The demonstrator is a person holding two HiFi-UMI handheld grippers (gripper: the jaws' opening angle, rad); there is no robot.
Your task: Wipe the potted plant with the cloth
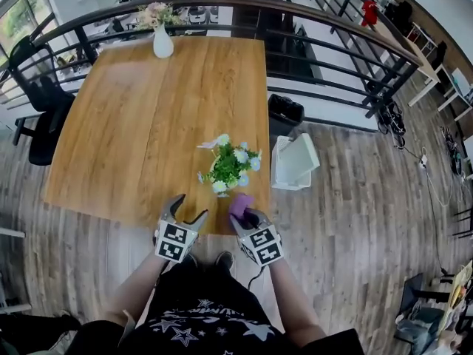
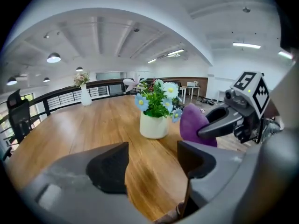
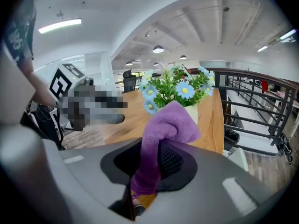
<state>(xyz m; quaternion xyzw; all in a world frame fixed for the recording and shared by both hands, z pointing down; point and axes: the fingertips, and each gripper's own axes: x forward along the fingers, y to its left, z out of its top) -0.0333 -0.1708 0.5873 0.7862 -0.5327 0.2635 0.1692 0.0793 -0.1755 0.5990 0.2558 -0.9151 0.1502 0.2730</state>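
A potted plant (image 1: 228, 167) with blue and white flowers in a white pot (image 2: 154, 125) stands near the table's front edge. A purple cloth (image 1: 240, 204) is pinched in my right gripper (image 1: 244, 214), just in front of the plant; in the right gripper view the cloth (image 3: 161, 139) hangs between the jaws with the flowers (image 3: 180, 88) close behind. My left gripper (image 1: 185, 214) hovers at the table edge, left of the plant, jaws open and empty. In the left gripper view my left gripper (image 2: 152, 164) frames bare wood, with the right gripper (image 2: 233, 118) and cloth (image 2: 195, 125) at the right.
The wooden table (image 1: 148, 117) carries a white vase of pink flowers (image 1: 162, 41) at its far end. A black office chair (image 1: 44, 109) stands left of the table. A white bin (image 1: 294, 163) and black bin (image 1: 284, 114) sit on the floor at right, before a railing (image 1: 332, 43).
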